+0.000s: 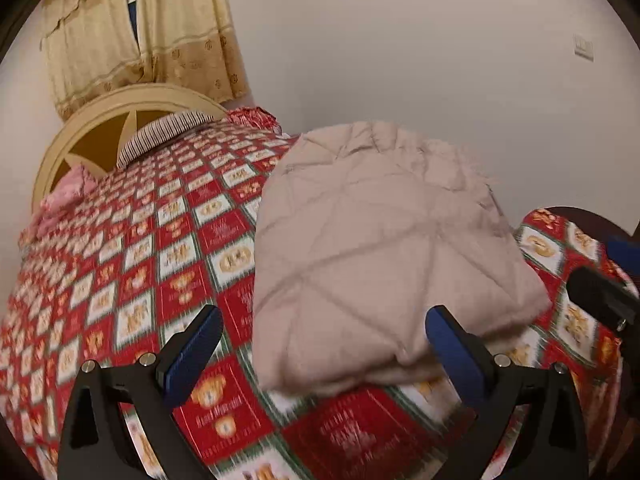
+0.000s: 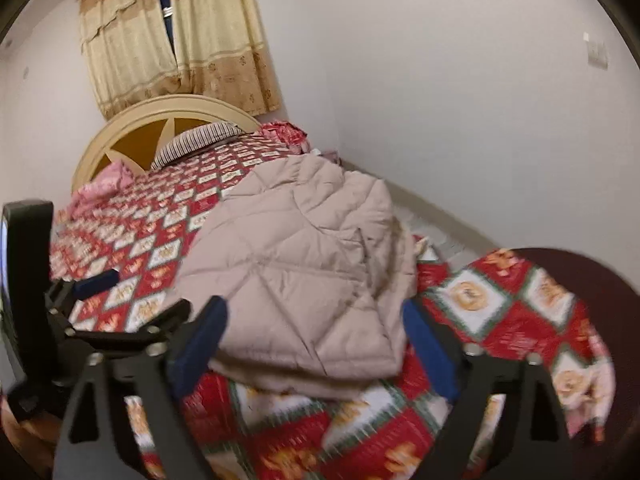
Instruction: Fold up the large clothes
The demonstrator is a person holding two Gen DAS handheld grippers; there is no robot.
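A beige quilted jacket [image 1: 380, 260] [image 2: 304, 248] lies folded into a thick bundle on the bed, toward its right side. My left gripper [image 1: 324, 340] is open, its blue pads wide apart on either side of the bundle's near edge without pressing on it. My right gripper [image 2: 316, 332] is open too and frames the bundle's near edge the same way, with nothing gripped. In the right wrist view the left gripper [image 2: 150, 292] shows low at the left, over the bedspread. In the left wrist view part of the right gripper [image 1: 600, 300] shows at the right edge.
The bed carries a red and white checked bear-print cover [image 1: 132, 264] [image 2: 500, 304]. At its head are a cream headboard [image 1: 100, 128], a striped pillow [image 1: 160, 136] and a pink pillow [image 2: 104, 184]. A white wall [image 2: 480, 120] runs along the right side. A dark rounded footboard [image 2: 592, 272] stands at the near right.
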